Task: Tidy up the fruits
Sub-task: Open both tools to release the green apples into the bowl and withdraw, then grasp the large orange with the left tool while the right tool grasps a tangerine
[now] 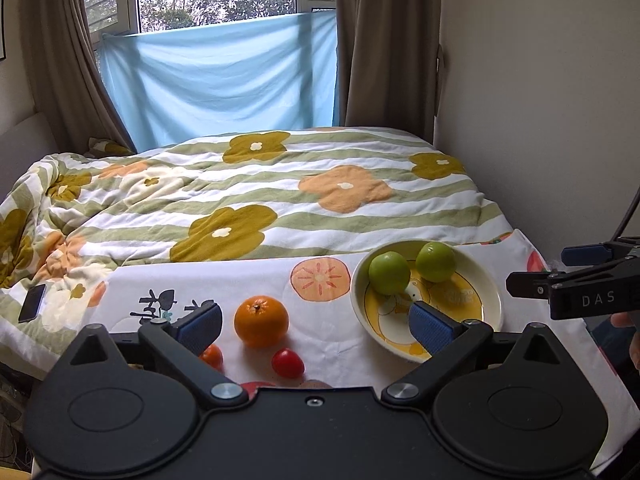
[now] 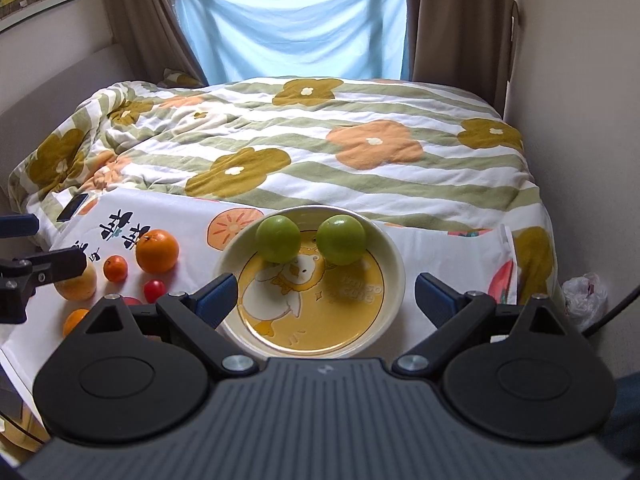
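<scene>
A cream bowl with a yellow duck print (image 2: pixel 394 276) (image 1: pixel 494 300) holds two green fruits (image 2: pixel 278 239) (image 2: pixel 342 240) (image 1: pixel 389 273). Left of it on the white cloth lie a large orange (image 1: pixel 261 321) (image 2: pixel 157 251), a small tangerine (image 2: pixel 115 268), a red tomato (image 1: pixel 287 363) (image 2: pixel 154 290), a yellow fruit (image 2: pixel 78 284) and another small orange (image 2: pixel 74 321). My left gripper (image 1: pixel 316 326) is open and empty, above the orange and tomato. My right gripper (image 2: pixel 324 296) is open and empty, straddling the bowl's near side. It also shows in the left wrist view (image 1: pixel 536 268).
The white printed cloth (image 1: pixel 332 344) covers a table at the foot of a bed with a flowered quilt (image 1: pixel 256 200). A phone (image 1: pixel 32 303) lies on the quilt at left. A wall runs along the right, and a plastic bag (image 2: pixel 586 296) lies by it.
</scene>
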Demonstrator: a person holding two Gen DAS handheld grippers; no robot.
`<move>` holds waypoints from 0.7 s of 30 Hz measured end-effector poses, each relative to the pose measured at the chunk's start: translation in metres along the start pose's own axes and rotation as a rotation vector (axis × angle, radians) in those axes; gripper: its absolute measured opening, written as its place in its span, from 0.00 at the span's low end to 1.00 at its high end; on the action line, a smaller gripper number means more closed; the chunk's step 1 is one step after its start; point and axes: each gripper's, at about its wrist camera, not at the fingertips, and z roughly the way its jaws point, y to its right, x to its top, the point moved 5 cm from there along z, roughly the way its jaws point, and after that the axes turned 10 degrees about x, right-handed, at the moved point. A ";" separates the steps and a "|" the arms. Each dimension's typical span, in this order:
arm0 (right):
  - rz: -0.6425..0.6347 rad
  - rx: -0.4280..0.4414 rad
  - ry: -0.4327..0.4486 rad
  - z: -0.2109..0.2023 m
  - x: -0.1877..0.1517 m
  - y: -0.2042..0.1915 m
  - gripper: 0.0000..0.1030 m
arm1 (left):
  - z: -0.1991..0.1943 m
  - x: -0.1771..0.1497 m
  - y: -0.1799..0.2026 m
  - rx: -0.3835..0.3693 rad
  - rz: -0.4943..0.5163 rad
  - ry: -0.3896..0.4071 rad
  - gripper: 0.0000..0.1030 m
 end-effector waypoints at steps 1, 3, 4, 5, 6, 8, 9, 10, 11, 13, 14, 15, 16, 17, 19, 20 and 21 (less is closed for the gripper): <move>0.018 -0.011 0.004 -0.006 -0.005 -0.005 1.00 | -0.005 -0.004 -0.003 -0.003 0.000 0.004 0.99; 0.044 -0.042 0.004 -0.014 -0.013 -0.016 1.00 | -0.015 -0.014 -0.012 -0.007 0.004 0.012 1.00; 0.053 -0.059 0.004 -0.018 -0.017 -0.020 1.00 | -0.018 -0.019 -0.016 -0.009 0.007 0.015 1.00; 0.061 -0.069 0.005 -0.021 -0.022 -0.025 1.00 | -0.021 -0.024 -0.021 -0.013 0.014 0.018 1.00; 0.071 -0.075 0.011 -0.025 -0.028 -0.032 1.00 | -0.024 -0.029 -0.025 -0.016 0.022 0.022 1.00; 0.094 -0.084 0.017 -0.031 -0.040 -0.043 1.00 | -0.026 -0.038 -0.036 -0.012 0.035 0.019 1.00; 0.100 -0.087 0.017 -0.033 -0.045 -0.049 1.00 | -0.026 -0.044 -0.041 -0.010 0.037 0.018 1.00; 0.103 -0.093 0.019 -0.034 -0.050 -0.054 1.00 | -0.026 -0.048 -0.047 -0.010 0.037 0.014 1.00; 0.106 -0.101 0.021 -0.035 -0.055 -0.059 1.00 | -0.025 -0.053 -0.052 -0.013 0.034 0.008 1.00; 0.112 -0.115 0.020 -0.035 -0.065 -0.069 1.00 | -0.021 -0.060 -0.062 -0.019 0.027 -0.007 1.00; 0.119 -0.119 0.020 -0.034 -0.071 -0.074 1.00 | -0.020 -0.064 -0.067 -0.022 0.027 -0.010 1.00; 0.127 -0.119 0.019 -0.033 -0.075 -0.078 1.00 | -0.018 -0.068 -0.071 -0.023 0.031 -0.009 1.00; 0.136 -0.119 0.019 -0.032 -0.080 -0.082 1.00 | -0.017 -0.070 -0.074 -0.022 0.038 -0.007 1.00; 0.146 -0.121 0.022 -0.032 -0.086 -0.086 1.00 | -0.015 -0.075 -0.078 -0.022 0.051 -0.005 1.00; 0.167 -0.126 0.026 -0.030 -0.095 -0.092 1.00 | -0.010 -0.081 -0.083 -0.024 0.076 -0.001 1.00; 0.176 -0.127 0.029 -0.029 -0.099 -0.095 1.00 | -0.007 -0.086 -0.085 -0.026 0.088 0.000 1.00; 0.186 -0.130 0.031 -0.027 -0.104 -0.098 1.00 | -0.004 -0.088 -0.086 -0.029 0.096 0.000 1.00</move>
